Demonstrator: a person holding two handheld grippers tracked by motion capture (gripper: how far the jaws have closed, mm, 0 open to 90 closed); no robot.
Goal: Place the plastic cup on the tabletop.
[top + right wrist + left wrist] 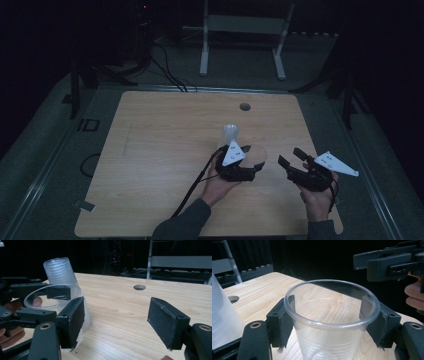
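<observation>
Clear cup [329,322] base cut off below; cup stack [222,317] cropped at left

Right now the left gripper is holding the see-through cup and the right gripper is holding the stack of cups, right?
Not quite. The left gripper does hold the see-through cup, its fingers against the sides. But the right gripper holds nothing: the right gripper view shows it open with bare table between. The stack of cups stands on its own behind the cup.

High view overhead; gripper views close, probably sharing the cup [329,322].
</observation>
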